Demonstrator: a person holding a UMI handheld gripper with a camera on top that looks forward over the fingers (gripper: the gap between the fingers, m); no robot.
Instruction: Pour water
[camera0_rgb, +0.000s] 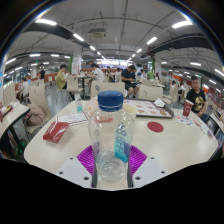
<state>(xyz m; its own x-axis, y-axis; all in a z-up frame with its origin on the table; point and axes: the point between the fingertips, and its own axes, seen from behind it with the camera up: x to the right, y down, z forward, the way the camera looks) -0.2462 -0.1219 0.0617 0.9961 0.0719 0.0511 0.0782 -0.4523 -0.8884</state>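
- The gripper (110, 160) has its purple pads (136, 158) on either side of a clear bottle (110, 135); they look pressed to its sides, so I take it the fingers pinch the bottle low on its body.
- The bottle stands upright, blue cap (111, 99) on, with water visible in its lower part.
- Whether it rests on the table (165, 148) or is lifted just clear cannot be told.
- Beyond the bottle, to the right on the table, lies a red round thing (155, 126), perhaps a coaster or lid; farther right stands a red cup (186, 107).
- To the left lies a red packet (56, 130); a paper sheet (76, 118) lies behind it.
- People sit at other tables far behind.
- Step, as I judge it: the grasp is made, the pour not begun.
- Next move calls for the cap to come off, then a carry to a vessel, likely the cup, and a slow tilt.
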